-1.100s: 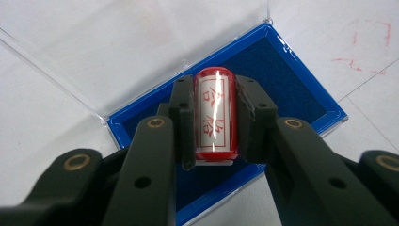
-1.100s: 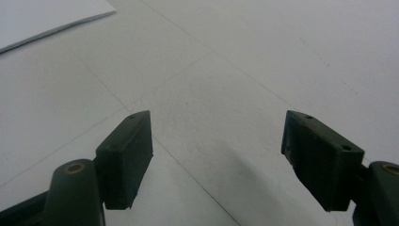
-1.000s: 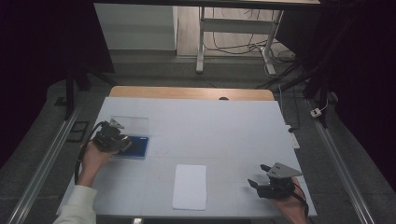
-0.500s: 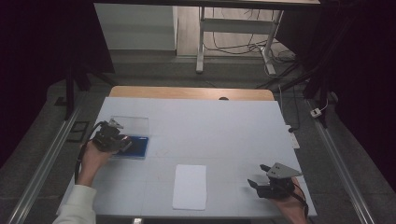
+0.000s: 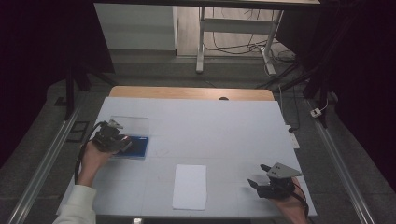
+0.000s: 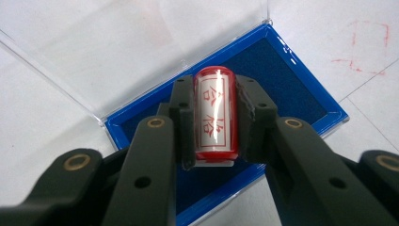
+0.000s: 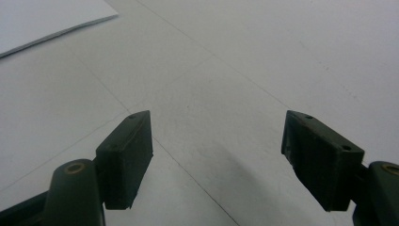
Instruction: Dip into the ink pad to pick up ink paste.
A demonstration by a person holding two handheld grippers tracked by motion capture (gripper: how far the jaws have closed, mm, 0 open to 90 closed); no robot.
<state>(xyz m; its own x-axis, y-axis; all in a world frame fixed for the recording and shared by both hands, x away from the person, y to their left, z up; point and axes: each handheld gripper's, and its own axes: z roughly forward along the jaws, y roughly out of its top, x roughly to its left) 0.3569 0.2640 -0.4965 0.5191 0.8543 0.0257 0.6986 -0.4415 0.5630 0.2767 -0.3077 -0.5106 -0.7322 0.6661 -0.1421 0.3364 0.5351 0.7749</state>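
Observation:
My left gripper (image 6: 214, 115) is shut on a red cylindrical stamp (image 6: 215, 117) with a white label and red characters. It holds the stamp over a blue ink pad (image 6: 277, 80) whose clear lid (image 6: 117, 52) lies folded open behind it. From above, the left gripper (image 5: 122, 141) sits at the table's left, over the ink pad (image 5: 137, 145). A white sheet of paper (image 5: 190, 186) lies near the front middle. At the front right, my right gripper (image 5: 256, 179) stands open above bare table, and its jaws (image 7: 216, 160) are wide apart with nothing between them.
The white table top (image 5: 219, 130) has a wooden strip (image 5: 187, 93) along its far edge. Faint red stamp marks (image 6: 369, 47) show on the surface right of the pad. A corner of the paper (image 7: 42, 21) lies off to the right gripper's upper left.

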